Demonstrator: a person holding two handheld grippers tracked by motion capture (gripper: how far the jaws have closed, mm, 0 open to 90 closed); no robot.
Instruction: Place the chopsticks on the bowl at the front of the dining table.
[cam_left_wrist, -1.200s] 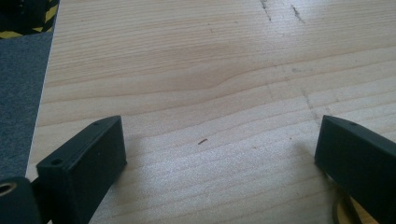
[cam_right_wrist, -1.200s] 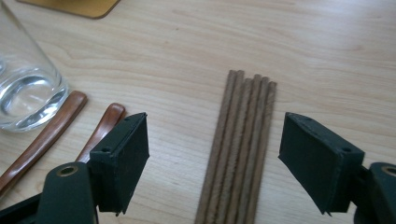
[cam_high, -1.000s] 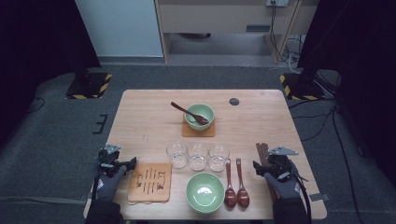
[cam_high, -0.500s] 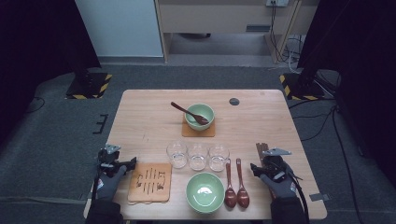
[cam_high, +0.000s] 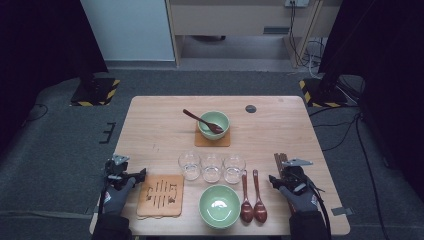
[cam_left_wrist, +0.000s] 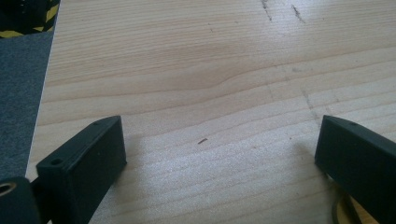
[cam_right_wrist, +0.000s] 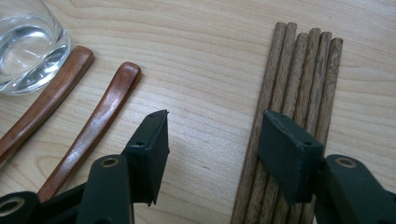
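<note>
A pale wooden counter (cam_high: 150, 130) fills the middle of the high view. Two wooden spoons (cam_right_wrist: 100, 121) and a glass (cam_right_wrist: 28, 46) lie left of the right claw (cam_right_wrist: 212, 140). Its jaws, just closing, stand half open and hold nothing; one hangs over the chopsticks (cam_right_wrist: 303, 70), upper right. The left claw (cam_left_wrist: 219, 149) rests wide open, lower left

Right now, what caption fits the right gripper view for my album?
Right hand-held gripper, jaws just closing on nothing yet, hovers beside the wooden chopsticks and two wooden spoons.
</note>
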